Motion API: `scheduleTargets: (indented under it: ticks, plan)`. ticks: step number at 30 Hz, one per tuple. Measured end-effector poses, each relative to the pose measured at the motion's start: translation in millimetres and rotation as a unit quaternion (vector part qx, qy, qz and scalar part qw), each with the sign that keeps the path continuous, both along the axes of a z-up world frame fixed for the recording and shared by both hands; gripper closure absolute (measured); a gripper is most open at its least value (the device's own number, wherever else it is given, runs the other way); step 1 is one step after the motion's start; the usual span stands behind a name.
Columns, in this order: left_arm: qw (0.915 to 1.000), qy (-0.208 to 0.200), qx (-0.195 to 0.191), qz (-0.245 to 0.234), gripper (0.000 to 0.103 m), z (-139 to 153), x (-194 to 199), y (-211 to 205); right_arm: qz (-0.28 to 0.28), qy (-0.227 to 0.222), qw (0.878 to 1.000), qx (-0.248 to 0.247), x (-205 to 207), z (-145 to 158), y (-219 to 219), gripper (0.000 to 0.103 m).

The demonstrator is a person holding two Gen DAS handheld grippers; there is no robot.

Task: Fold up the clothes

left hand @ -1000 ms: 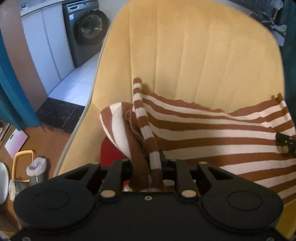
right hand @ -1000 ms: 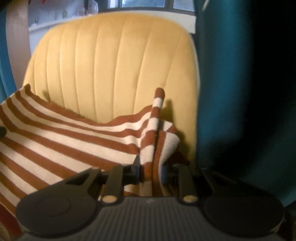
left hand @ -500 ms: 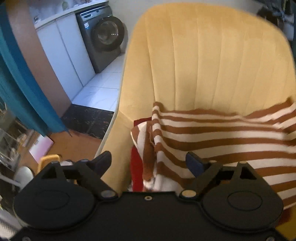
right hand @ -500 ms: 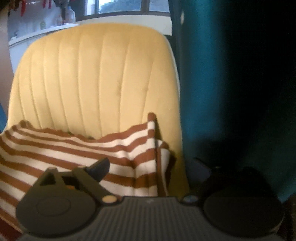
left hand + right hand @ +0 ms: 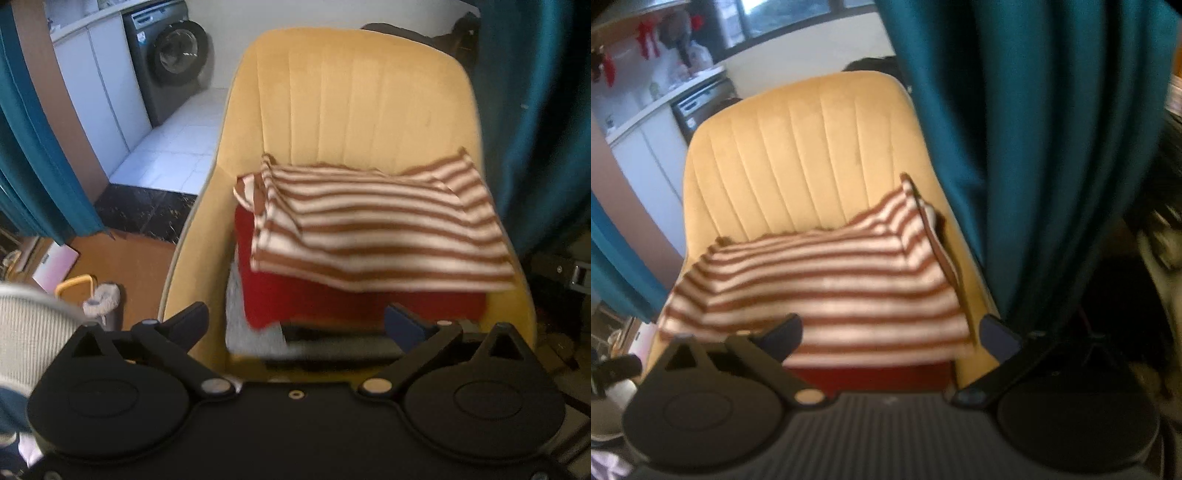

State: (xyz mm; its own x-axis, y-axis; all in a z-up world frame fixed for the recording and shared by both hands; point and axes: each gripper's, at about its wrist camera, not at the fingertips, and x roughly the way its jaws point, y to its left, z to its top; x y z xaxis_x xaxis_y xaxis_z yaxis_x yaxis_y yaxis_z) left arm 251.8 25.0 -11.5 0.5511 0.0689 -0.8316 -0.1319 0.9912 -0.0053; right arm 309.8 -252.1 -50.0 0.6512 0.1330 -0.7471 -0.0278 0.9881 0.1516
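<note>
Just ahead of and below both grippers, left (image 5: 295, 321) and right (image 5: 890, 332), jaws opening wide with nothing between them, the striped top (image 5: 376, 225) is lying folded on a red garment (image 5: 332, 299) on the chair (image 5: 369, 92), long axis running side to side, roughly equally near both.

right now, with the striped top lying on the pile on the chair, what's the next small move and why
Probably bring the right claw to the striped top at its far right corner, which stands peaked against the yellow chair, and flatten it. Both claws' jaws are opening with nothing between them; the left claw is also free.
</note>
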Motion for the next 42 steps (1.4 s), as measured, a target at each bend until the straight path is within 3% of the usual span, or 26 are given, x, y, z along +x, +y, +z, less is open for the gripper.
scheduleTargets:
  ticks: [6, 20, 24, 31, 37, 42]
  plan:
    - [0.9995, -0.013, -0.002, -0.029, 0.0, 20, -58, 7, 0.005, -0.011, 1.0, -0.022, -75, 26, 18, 0.001]
    - [0.9952, -0.074, -0.01, -0.063, 0.0, 58, -169, 34, 0.009, -0.037, 0.998, -0.051, -195, 71, 54, 0.001]
    - [0.9948, -0.077, -0.036, -0.057, 0.0, 59, -213, 48, -0.006, -0.051, 0.997, -0.052, -242, 80, 59, 0.001]
    - [0.9922, -0.1, -0.045, -0.06, 0.0, 65, -277, 61, -0.046, -0.078, 0.995, -0.05, -338, 78, 66, 0.001]
    - [0.9918, -0.099, -0.054, -0.06, 0.0, 63, -319, 61, -0.048, -0.058, 0.995, -0.066, -405, 68, 68, 0.001]
    - [0.9933, -0.084, -0.05, -0.063, 0.0, 52, -337, 62, -0.042, -0.036, 0.996, -0.071, -432, 58, 69, 0.001]
